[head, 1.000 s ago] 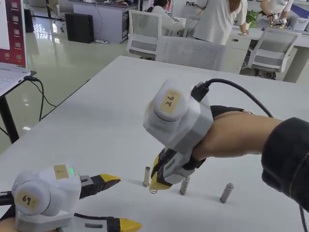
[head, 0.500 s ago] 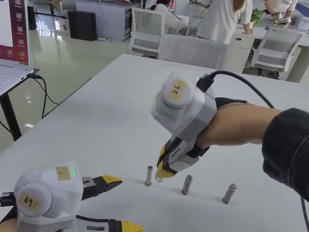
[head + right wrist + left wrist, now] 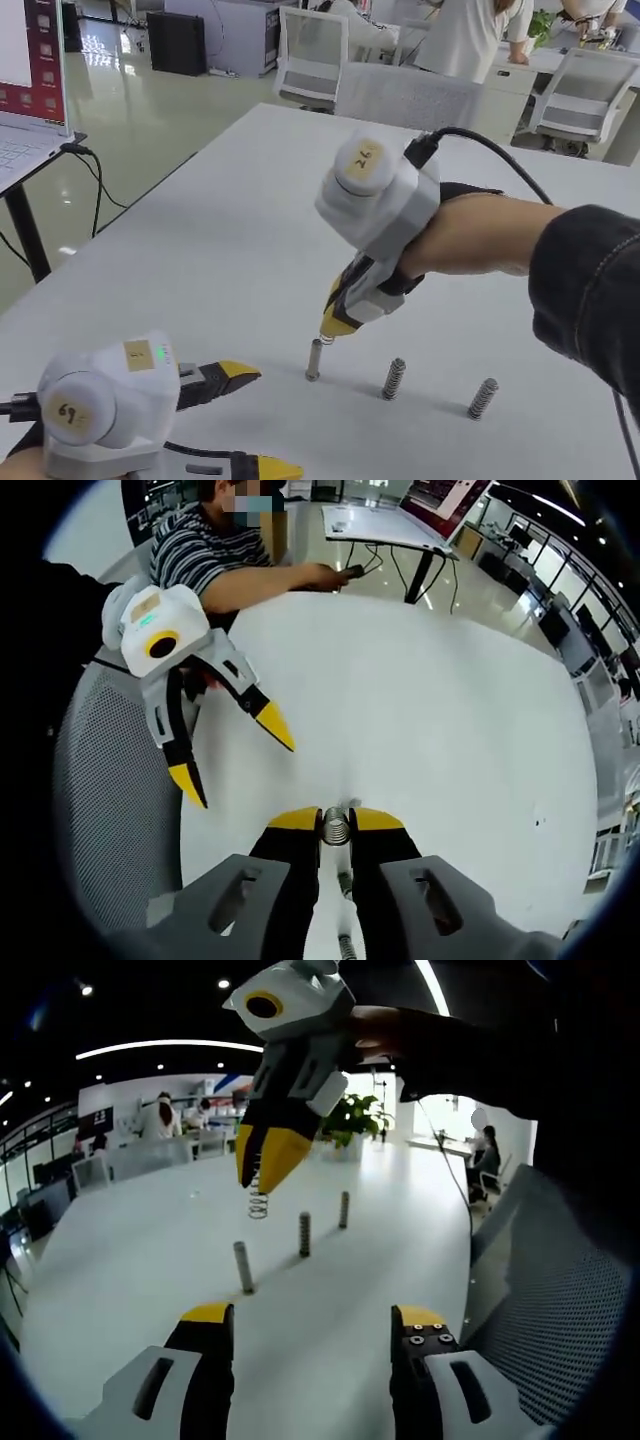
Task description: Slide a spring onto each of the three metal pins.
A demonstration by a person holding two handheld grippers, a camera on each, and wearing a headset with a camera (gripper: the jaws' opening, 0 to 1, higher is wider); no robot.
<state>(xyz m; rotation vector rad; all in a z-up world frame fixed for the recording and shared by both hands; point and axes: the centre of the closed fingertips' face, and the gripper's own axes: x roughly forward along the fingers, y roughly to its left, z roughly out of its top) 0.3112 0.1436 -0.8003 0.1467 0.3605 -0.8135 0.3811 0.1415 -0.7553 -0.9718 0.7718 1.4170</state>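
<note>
A bare metal pin (image 3: 313, 360) stands upright on the white table (image 3: 210, 250). To its right stand two pins wearing springs (image 3: 393, 378) (image 3: 483, 398). My right gripper (image 3: 329, 333) hovers just above the bare pin, shut on a spring (image 3: 336, 827) that hangs from its yellow tips (image 3: 258, 1196). In the left gripper view the bare pin (image 3: 243, 1266) is nearest, with the two sprung pins (image 3: 304, 1233) (image 3: 344, 1209) behind it. My left gripper (image 3: 262, 420) sits low at the near left, open and holding nothing, pointing toward the pins (image 3: 312, 1320).
Grey mesh chairs (image 3: 400, 95) stand at the table's far edge, and people work at desks behind. A laptop (image 3: 30, 70) sits on a stand at the far left. A black cable (image 3: 520, 190) trails from the right gripper.
My right gripper has lifted the spring off the table from beside the bare pin and now holds it just above the pin's top. The left gripper has stayed put.
</note>
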